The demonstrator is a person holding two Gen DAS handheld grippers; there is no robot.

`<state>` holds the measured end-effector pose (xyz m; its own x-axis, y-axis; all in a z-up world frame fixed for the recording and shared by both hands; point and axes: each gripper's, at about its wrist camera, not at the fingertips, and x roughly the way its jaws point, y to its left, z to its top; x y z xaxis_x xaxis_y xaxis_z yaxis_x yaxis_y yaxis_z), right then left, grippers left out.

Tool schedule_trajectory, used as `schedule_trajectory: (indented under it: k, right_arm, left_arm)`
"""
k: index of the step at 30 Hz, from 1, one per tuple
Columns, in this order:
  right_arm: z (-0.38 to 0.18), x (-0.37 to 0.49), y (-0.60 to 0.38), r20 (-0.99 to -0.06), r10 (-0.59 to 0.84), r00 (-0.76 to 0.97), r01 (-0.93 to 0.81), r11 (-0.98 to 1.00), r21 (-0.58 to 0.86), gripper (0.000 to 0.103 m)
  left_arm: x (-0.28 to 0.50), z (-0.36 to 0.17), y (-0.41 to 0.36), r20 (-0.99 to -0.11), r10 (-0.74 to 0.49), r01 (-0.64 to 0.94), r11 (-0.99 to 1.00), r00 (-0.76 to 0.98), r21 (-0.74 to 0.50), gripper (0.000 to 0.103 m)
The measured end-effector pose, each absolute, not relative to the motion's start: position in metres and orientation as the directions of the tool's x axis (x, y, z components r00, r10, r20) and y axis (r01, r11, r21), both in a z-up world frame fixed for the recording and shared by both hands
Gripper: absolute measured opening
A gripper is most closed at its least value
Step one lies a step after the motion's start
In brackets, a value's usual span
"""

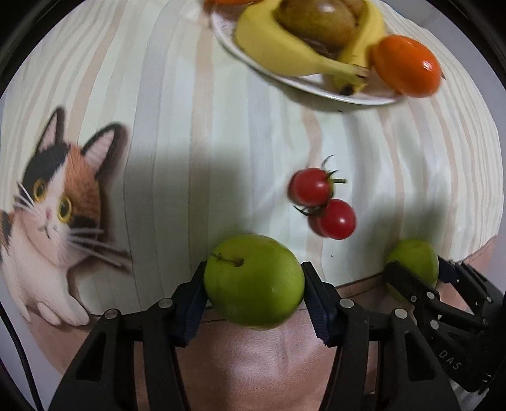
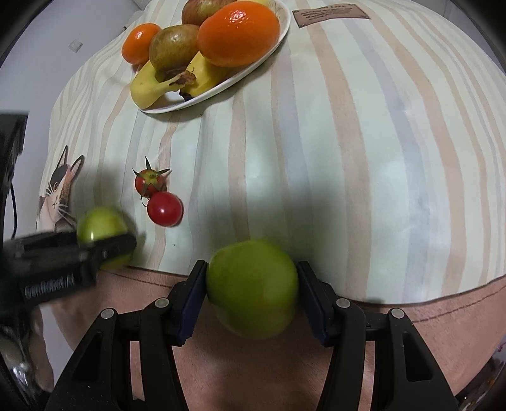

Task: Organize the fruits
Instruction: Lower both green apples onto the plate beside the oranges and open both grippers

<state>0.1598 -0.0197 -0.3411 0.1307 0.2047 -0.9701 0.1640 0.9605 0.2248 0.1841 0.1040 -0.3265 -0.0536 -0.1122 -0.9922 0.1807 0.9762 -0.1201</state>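
Note:
My left gripper (image 1: 253, 281) is shut on a green apple (image 1: 253, 278) near the front edge of the striped cloth. My right gripper (image 2: 251, 284) is shut on a second green apple (image 2: 253, 287); it also shows at the right in the left wrist view (image 1: 414, 262). The left gripper's apple shows at the left in the right wrist view (image 2: 99, 226). Two red cherry tomatoes (image 1: 322, 202) lie on the cloth ahead, also in the right wrist view (image 2: 158, 196). A white plate (image 1: 316, 85) farther back holds bananas (image 1: 284, 47), a brownish fruit (image 1: 316, 19) and oranges (image 1: 406, 64).
A striped cloth (image 2: 348, 158) with a printed cat (image 1: 53, 202) covers the surface; its pink border (image 2: 442, 332) runs along the front edge. The plate (image 2: 268, 44) sits at the back left in the right wrist view. A sewn label (image 2: 329, 14) lies at the far back.

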Motion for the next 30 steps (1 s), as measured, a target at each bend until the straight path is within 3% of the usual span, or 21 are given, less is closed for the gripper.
schedule_trajectory:
  k: [12, 25, 30]
  right_arm:
    - [-0.345, 0.194, 0.019, -0.972, 0.182, 0.146, 0.116, 0.973, 0.199, 0.058]
    - [-0.275, 0.231, -0.007, -0.911, 0.3, 0.283, 0.148, 0.925, 0.351, 0.057]
    - [-0.238, 0.262, -0.046, -0.871, 0.332, 0.363, 0.168, 0.896, 0.411, 0.056]
  left_arm:
    - [0.186, -0.321, 0.077, -1.0, -0.015, 0.248, 0.969, 0.018, -0.01, 0.054]
    - [0.213, -0.221, 0.067, -0.962, -0.166, 0.214, 0.969, 0.217, -0.119, 0.054]
    - [0.253, -0.209, 0.063, -0.94, -0.24, 0.168, 0.965, 0.242, -0.203, 0.054]
